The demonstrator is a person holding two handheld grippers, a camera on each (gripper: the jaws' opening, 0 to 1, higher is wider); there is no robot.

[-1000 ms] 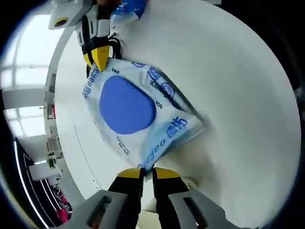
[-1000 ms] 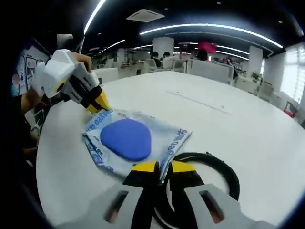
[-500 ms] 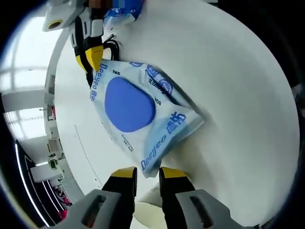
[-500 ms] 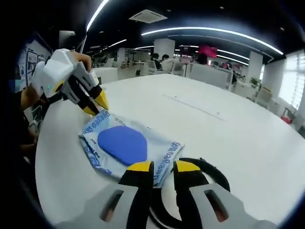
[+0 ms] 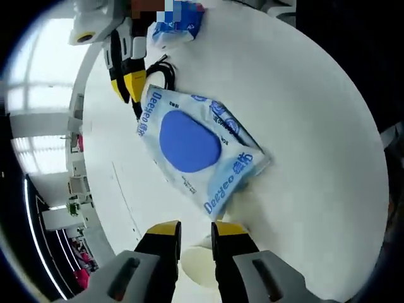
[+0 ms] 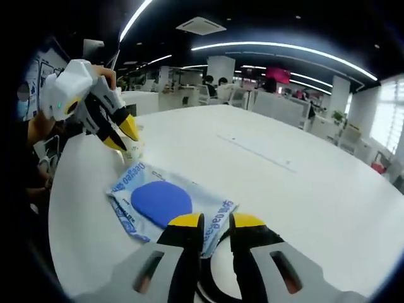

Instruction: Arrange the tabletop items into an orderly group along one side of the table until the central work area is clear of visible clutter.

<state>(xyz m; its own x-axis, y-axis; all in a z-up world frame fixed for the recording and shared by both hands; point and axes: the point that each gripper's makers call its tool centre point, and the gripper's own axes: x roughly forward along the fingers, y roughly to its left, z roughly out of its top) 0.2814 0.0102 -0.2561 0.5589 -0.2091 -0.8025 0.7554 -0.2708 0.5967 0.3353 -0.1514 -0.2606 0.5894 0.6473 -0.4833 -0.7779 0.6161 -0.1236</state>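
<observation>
Both grippers hover slightly open and empty over the white table [image 6: 303, 189], the left gripper [image 5: 190, 228] and right gripper [image 6: 210, 221] flanking the blue wet-wipe pack [image 5: 199, 148] lying flat beside a black cable [image 5: 163, 71]; a clean regrip at opposite edges would likely slide it sideward.

Wet-wipes pack [image 6: 165, 203], pale blue with a dark blue oval lid, lies flat on the white table [image 6: 271, 177]. Right gripper [image 6: 211, 221] hovers at the pack's near edge, jaws apart, empty. Black cable [image 6: 214, 252] just beside that edge. Left gripper [image 6: 125, 142] above the pack's far corner, jaws apart.
</observation>
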